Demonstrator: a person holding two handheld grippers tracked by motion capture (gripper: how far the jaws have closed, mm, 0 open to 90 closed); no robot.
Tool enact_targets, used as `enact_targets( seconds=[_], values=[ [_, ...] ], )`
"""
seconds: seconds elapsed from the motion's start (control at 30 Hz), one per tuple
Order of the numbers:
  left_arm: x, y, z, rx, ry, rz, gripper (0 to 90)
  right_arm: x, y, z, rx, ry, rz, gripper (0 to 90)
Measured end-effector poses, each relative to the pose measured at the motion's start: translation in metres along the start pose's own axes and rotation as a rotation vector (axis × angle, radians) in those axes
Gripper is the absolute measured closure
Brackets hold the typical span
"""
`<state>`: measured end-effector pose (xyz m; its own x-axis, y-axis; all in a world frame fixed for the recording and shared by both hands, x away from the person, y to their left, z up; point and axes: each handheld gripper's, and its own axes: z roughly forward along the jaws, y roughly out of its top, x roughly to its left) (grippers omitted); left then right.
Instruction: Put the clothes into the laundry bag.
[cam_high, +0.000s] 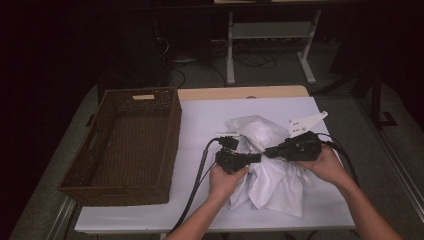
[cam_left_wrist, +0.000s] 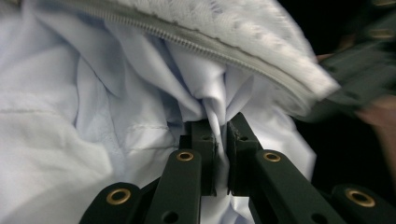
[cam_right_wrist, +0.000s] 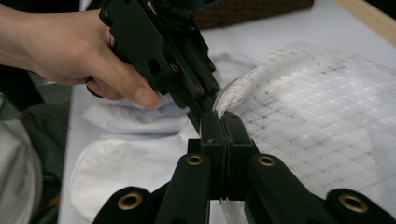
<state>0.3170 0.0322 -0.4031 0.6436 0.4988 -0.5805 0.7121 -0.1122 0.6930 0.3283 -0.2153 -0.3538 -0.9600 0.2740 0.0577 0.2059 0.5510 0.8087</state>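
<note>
A white mesh laundry bag (cam_high: 255, 127) with a zip lies in the middle of the table, with a white garment (cam_high: 275, 187) spilling out of it toward the front edge. My left gripper (cam_high: 257, 158) is shut on a pinched fold of the garment (cam_left_wrist: 93, 93), just under the bag's zipped edge (cam_left_wrist: 224, 28). Facing it, my right gripper (cam_high: 267, 152) is shut on the rim of the mesh bag (cam_right_wrist: 317, 107). The two gripper tips nearly meet; in the right gripper view the left gripper (cam_right_wrist: 198, 105) stands directly beyond my right gripper (cam_right_wrist: 223, 122).
A large brown wicker basket (cam_high: 172, 130) stands at the left of the table, on a white sheet (cam_high: 200, 120). Black cables trail from both grippers over the front edge. Beyond the table, a stand's white legs (cam_high: 230, 55) rest on the floor.
</note>
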Motion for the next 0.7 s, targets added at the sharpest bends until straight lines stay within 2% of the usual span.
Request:
enact_targets(
  seconds=[0.07,0.13,0.2,0.27,0.33,0.37,0.4,0.43,0.5,0.6,0.7],
  values=[
    [-0.012,-0.005,-0.020,-0.026,-0.024,0.016,84.8,0.005,0.005,-0.003,-0.021,0.018,-0.020,88.5],
    [-0.022,-0.010,-0.036,-0.030,-0.044,0.024,84.8,0.014,0.012,-0.002,-0.034,0.050,-0.048,88.5],
    [-0.026,-0.013,-0.043,-0.033,-0.027,0.038,84.8,0.020,0.018,0.001,-0.031,0.073,-0.077,88.5],
    [-0.020,-0.009,-0.036,-0.038,0.000,0.029,84.8,0.023,0.023,0.006,-0.018,0.085,-0.090,88.5],
    [-0.004,-0.001,-0.017,-0.022,0.011,-0.007,84.7,0.024,0.024,0.009,0.008,0.083,-0.094,88.5],
    [0.004,0.002,-0.008,-0.015,0.035,-0.015,84.6,0.024,0.023,0.010,0.017,0.080,-0.100,88.6],
    [0.019,0.005,0.006,-0.013,0.064,-0.074,84.5,0.025,0.023,0.011,0.015,0.080,-0.104,88.6],
    [0.030,0.006,0.016,-0.006,0.064,-0.120,84.4,0.026,0.022,0.012,0.016,0.079,-0.106,88.6],
    [0.039,0.006,0.027,-0.006,0.059,-0.153,83.5,0.026,0.020,0.014,0.033,0.063,-0.110,88.5],
    [0.035,0.008,0.020,0.011,0.058,-0.119,79.4,0.017,0.012,0.013,0.038,0.044,-0.068,88.5],
    [0.028,0.011,0.003,0.058,0.058,-0.069,61.6,0.006,0.003,0.010,0.038,0.009,-0.027,88.5]
  ],
)
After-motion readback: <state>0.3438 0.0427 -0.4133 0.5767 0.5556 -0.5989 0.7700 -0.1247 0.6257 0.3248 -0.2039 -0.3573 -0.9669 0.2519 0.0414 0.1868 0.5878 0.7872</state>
